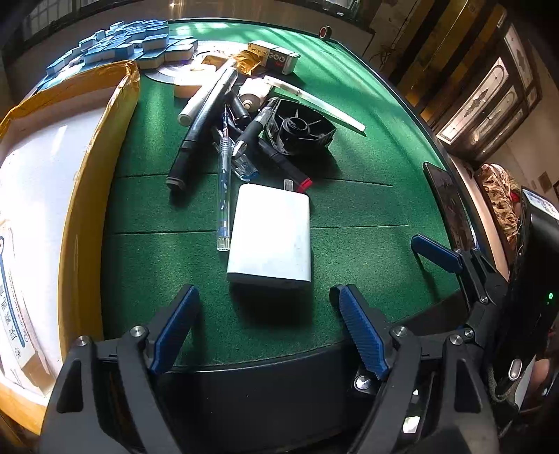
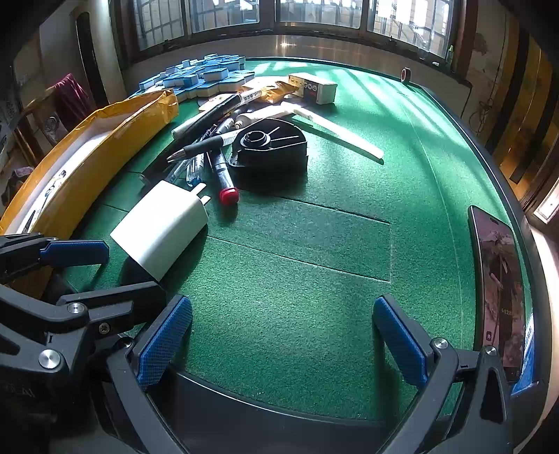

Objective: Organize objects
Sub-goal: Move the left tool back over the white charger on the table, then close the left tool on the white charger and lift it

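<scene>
Here the left gripper (image 1: 264, 297) hangs with its blue fingers (image 1: 176, 324) spread wide and nothing between them, just near of a white charger block (image 1: 270, 235) that lies flat on the green surface (image 1: 367, 209), metal prongs pointing to the far side. The right gripper (image 2: 283, 321) also stands fully apart and empty, its fingers (image 2: 164, 344) over bare felt at the near edge; in its view the left gripper shows at the left, beside the charger. Touching the charger's left edge lies a clear pen (image 1: 223, 188), and just beyond its far end is a marker with a red cap (image 1: 305, 184). Farther on sits a heap of pens and markers (image 1: 223, 115), with a black round plastic part (image 1: 297, 127) at its right and a long white strip (image 1: 314, 101) slanting off to the right behind it. A white bottle (image 1: 253, 92) lies at the far end of the heap. At the left stands an open cardboard box (image 1: 87, 167) wrapped in yellow tape, white inside. At the far left corner lie blue and white tiles (image 1: 132, 42) in a loose pile, and near them a small printed carton (image 1: 276, 56). A roll of dark tape (image 1: 325, 32) stands at the far edge, and a phone (image 2: 499, 279) with a lit screen lies along the right rim.
</scene>
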Tool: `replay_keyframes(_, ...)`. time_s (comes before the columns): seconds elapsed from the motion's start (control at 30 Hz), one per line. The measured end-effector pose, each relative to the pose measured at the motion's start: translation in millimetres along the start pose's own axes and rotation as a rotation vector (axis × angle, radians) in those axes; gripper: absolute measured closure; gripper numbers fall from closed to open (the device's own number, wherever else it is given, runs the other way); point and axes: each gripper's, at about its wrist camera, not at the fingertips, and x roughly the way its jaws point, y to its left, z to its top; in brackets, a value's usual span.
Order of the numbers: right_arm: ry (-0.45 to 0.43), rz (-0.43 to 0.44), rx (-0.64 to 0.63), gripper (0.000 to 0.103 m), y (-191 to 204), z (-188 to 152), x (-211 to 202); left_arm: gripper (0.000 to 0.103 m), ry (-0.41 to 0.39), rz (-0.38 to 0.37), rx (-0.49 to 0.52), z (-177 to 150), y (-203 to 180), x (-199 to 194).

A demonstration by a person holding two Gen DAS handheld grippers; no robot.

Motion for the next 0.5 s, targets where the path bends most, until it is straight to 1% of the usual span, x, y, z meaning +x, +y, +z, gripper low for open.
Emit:
replay_keyframes(0.27,0.010,-0.007,0.012,0.001,-0.9,0.5,0.7,0.018,-0.049,0.005,0.007,-3.6,-0.5,-0.4)
replay_keyframes(0.4,0.011,-0.010,0.011,0.001,-1.2,0.1,0.5,0.016,-0.101,0.005,-0.006,-7.3,-0.8,-0.5)
replay_keyframes(0.5,0.011,-0.011,0.011,0.001,-0.5,0.0,0.6,0.016,-0.102,0.012,-0.001,-6.1,-0.9,-0.1)
